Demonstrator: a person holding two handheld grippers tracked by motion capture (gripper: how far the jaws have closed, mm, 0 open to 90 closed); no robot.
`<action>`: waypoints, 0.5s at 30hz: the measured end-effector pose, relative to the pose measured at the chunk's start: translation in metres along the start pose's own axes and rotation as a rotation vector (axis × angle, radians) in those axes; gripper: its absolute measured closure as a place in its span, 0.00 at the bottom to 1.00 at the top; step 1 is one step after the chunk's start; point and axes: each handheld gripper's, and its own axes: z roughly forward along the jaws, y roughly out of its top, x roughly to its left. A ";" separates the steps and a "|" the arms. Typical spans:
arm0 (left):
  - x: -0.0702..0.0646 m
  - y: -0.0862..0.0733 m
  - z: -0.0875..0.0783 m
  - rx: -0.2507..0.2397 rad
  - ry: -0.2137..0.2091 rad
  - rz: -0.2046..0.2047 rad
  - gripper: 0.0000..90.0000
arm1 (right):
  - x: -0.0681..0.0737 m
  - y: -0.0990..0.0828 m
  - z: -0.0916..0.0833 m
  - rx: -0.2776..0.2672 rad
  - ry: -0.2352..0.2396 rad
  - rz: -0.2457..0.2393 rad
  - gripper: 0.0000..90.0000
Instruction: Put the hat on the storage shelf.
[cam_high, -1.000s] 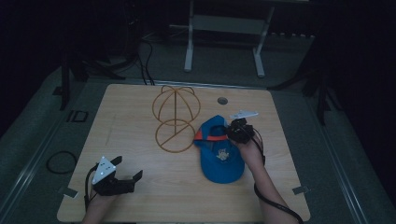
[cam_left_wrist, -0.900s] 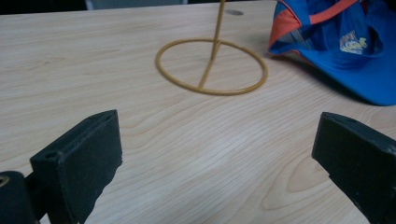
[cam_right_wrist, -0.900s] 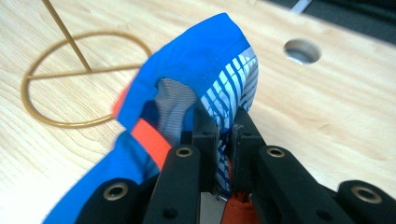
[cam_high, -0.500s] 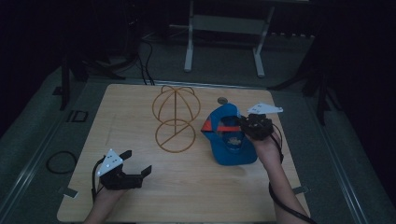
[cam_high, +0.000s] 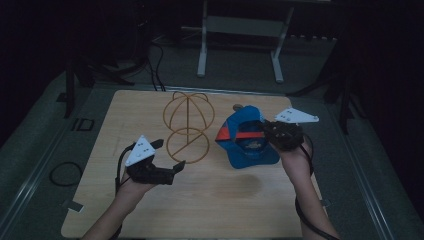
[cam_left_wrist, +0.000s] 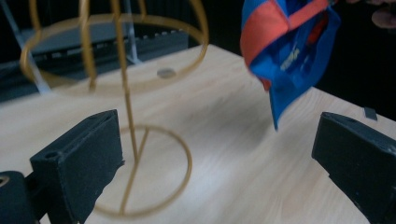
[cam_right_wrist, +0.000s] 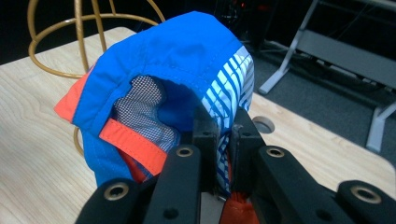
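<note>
Right claw (cam_high: 274, 134) is clamped on the cap (cam_high: 246, 137), jaws nearly together w/ striped fabric pinched between them. Cap hangs clear of the surface (cam_high: 210, 210), just right of the wire stand (cam_high: 187, 125), apparently not touching it, though the dim high view makes that hard to judge. Left claw (cam_high: 169, 156) is wide open and holds nothing, near the stand's base ring, on its left-front side.
</note>
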 end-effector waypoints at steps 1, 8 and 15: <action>-0.002 0.007 0.003 -0.003 0.001 0.020 0.02 | 0.001 0.001 -0.002 -0.008 0.002 -0.009 0.93; -0.018 0.047 0.030 -0.005 -0.036 0.099 0.02 | 0.012 0.005 -0.015 -0.053 0.020 -0.018 0.93; -0.032 0.079 0.058 -0.021 -0.084 0.135 0.05 | 0.021 0.005 -0.017 -0.058 0.047 -0.030 0.93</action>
